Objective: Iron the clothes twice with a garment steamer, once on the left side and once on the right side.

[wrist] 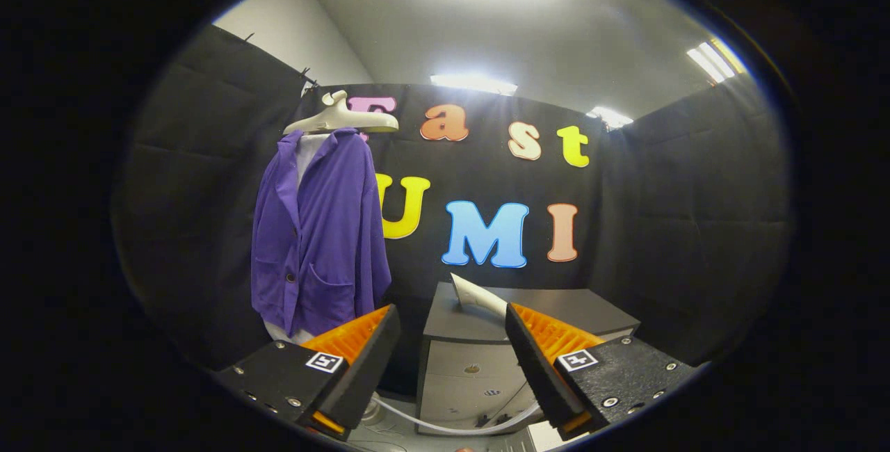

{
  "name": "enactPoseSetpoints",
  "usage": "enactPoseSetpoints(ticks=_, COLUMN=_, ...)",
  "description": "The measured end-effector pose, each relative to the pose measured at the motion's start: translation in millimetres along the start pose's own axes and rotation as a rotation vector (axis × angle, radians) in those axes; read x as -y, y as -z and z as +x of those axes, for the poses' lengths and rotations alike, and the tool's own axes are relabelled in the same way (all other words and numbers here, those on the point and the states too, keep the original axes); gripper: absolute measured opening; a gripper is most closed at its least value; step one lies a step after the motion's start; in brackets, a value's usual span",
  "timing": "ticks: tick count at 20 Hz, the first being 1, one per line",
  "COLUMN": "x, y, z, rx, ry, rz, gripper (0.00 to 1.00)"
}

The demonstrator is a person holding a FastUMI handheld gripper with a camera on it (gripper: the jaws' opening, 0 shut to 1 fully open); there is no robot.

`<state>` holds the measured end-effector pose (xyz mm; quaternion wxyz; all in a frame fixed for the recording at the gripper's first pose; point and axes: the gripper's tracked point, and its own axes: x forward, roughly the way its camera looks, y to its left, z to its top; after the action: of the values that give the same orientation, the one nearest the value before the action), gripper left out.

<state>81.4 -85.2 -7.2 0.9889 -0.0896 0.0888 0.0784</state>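
A purple jacket [320,229] hangs on a pale hanger [342,118] against the booth's left back wall, over a white garment showing at the collar and hem. The steamer head [476,295], white and cone-shaped, lies on top of a grey cabinet [556,306], just beyond my right finger [539,351]. A white hose [452,425] curves below between the fingers. My gripper [452,320] is open, with a wide gap and nothing held. The jacket hangs beyond my left finger [361,348].
The grey cabinet has drawers [466,368] facing me and stands right of the jacket. Black cloth walls close in on the left, back and right. A small white object [546,434] sits low near the hose.
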Motion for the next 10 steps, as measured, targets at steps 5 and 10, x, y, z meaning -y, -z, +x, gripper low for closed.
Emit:
enactPoseSetpoints(ticks=5, x=59, y=4, z=44, rx=-0.049, ry=-0.116, rz=-0.069, gripper=0.95)
enactPoseSetpoints(ticks=10, x=118, y=31, z=107, rx=-0.186, ry=-0.208, rz=0.084, gripper=0.95)
